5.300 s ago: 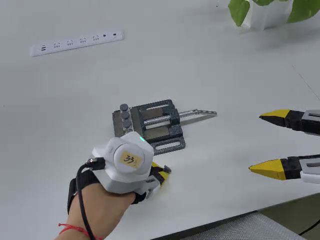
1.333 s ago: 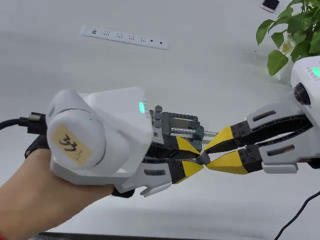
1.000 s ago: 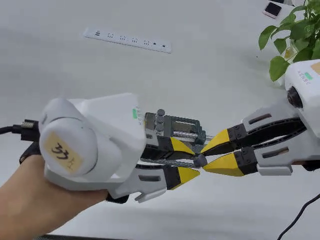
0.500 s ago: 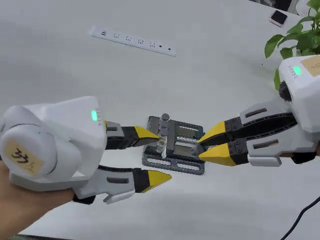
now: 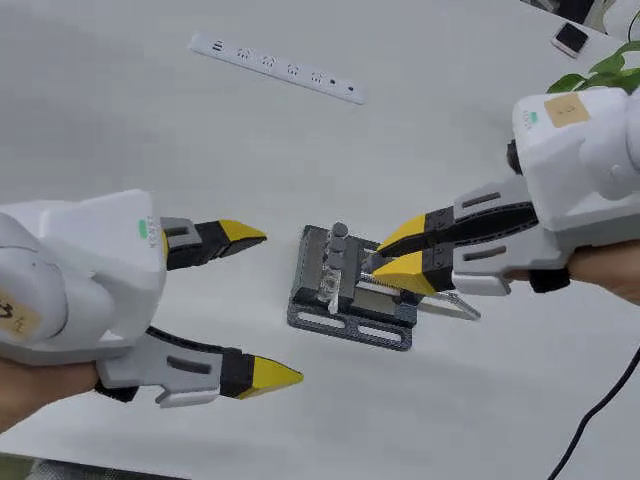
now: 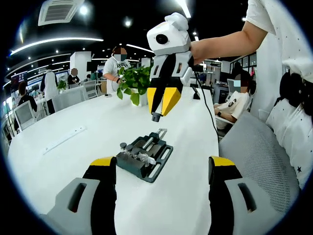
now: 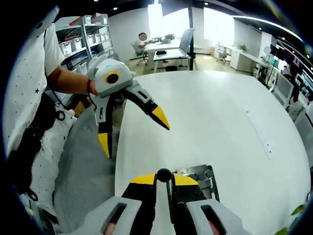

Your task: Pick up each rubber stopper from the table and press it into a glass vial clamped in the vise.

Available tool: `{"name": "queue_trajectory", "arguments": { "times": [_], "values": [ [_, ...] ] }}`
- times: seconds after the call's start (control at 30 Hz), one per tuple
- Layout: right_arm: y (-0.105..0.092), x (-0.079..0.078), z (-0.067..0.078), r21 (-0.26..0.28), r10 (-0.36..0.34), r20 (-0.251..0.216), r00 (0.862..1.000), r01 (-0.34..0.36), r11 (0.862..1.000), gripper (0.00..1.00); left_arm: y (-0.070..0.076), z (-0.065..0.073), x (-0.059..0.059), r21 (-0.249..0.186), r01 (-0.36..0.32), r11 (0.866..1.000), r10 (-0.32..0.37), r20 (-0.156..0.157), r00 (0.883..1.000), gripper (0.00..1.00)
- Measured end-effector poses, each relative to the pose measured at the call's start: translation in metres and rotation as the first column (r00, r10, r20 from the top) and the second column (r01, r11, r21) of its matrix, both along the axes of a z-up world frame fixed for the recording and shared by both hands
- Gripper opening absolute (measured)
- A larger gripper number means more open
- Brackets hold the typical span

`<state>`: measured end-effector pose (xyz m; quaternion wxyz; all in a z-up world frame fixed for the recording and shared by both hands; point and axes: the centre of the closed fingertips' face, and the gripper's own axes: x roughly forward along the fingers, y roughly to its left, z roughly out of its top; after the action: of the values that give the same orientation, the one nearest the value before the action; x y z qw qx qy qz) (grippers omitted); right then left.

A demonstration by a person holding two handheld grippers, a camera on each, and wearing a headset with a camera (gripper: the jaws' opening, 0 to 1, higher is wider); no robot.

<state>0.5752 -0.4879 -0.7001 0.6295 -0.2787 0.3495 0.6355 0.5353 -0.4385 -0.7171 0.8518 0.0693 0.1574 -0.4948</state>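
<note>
White table [image 5: 450, 100], vise [image 5: 350, 322] at centre, power strip [image 5: 277, 70], phone [image 5: 572, 38] far off

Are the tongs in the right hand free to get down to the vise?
Probably yes. The right tongs, shut on a stopper, hang above the vise with only air between; the left tongs are open and off to the side.

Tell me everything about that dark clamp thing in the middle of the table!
The vise is dark grey, metal-looking, lying flat on the white table. It has a slotted base plate and a silvery screw handle sticking out one end. A row of small vials stands clamped at the other end, some with grey stoppers. The right gripper hangs above it, not touching, jaws shut on a dark stopper.
</note>
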Motion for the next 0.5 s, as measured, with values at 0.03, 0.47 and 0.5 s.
{"name": "queue_trajectory", "arguments": {
  "times": [0.03,0.47,0.5],
  "values": [
    [0.002,0.003,-0.004,-0.010,-0.004,-0.001,1.000,0.004,1.000,0.05,0.002,-0.002,0.002,0.001,-0.004,1.000,0.004,0.005,1.000,0.80],
    [0.007,0.021,-0.050,-0.153,-0.015,-0.008,1.000,0.013,0.988,0.05,0.009,-0.017,0.005,-0.024,0.026,0.999,-0.026,0.010,1.000,0.99],
    [0.007,0.021,-0.054,-0.160,-0.011,-0.012,1.000,0.009,0.987,0.05,0.009,-0.017,0.005,-0.026,0.025,0.999,-0.025,0.015,1.000,0.99]
  ]
}}
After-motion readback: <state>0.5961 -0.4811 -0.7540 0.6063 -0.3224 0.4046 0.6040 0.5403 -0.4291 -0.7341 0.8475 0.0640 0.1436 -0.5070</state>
